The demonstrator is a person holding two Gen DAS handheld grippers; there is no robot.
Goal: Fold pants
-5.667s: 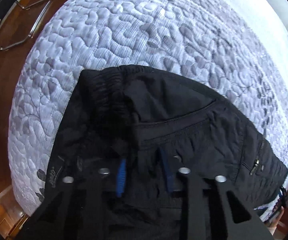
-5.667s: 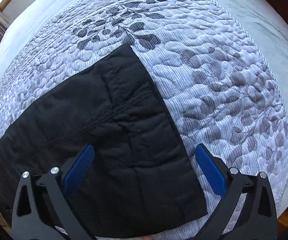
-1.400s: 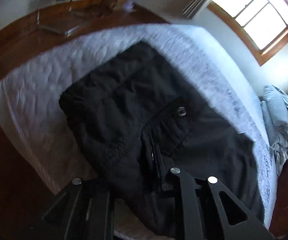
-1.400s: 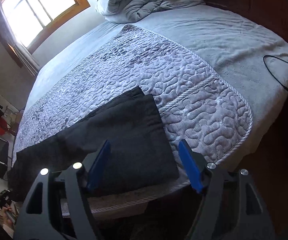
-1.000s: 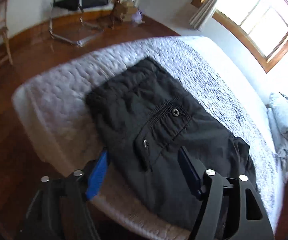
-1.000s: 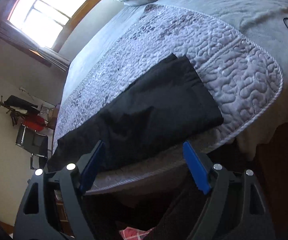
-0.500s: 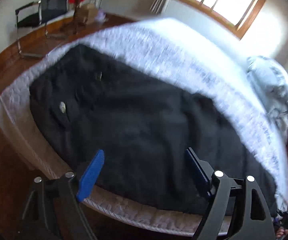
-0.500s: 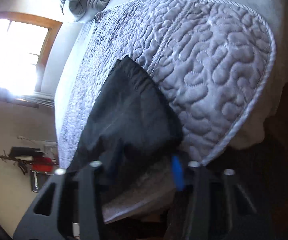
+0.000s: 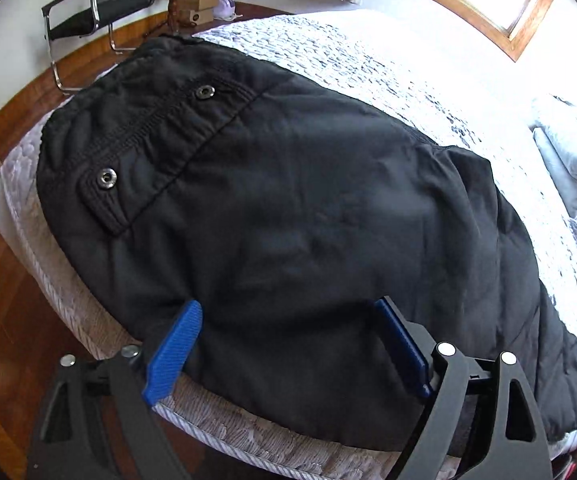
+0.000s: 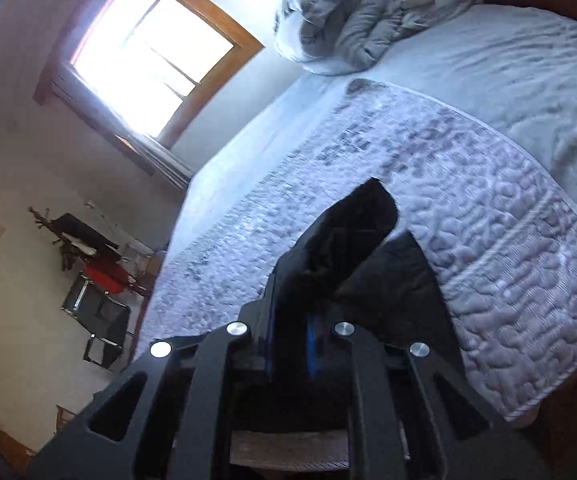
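Black pants [image 9: 288, 208] lie spread along the near edge of the bed, waistband with two metal snaps at the far left. My left gripper [image 9: 288, 344] is open, its blue pads over the pants' near edge and apart from the cloth. In the right wrist view my right gripper [image 10: 292, 340] is shut on the leg end of the pants [image 10: 348, 248], and a fold of black cloth stands up from between the fingers above the quilt.
The bed carries a grey-white quilted cover [image 9: 388, 64] [image 10: 508, 260]. A bunched grey duvet [image 10: 352, 12] lies at the head. A black metal chair [image 9: 100, 4] and boxes stand on the wooden floor beyond the bed's left end. A window [image 10: 148, 56] is behind.
My right gripper has closed on the leg end of the pants and lifted it. My left gripper, open for about a second, has drawn closer over the middle of the pants.
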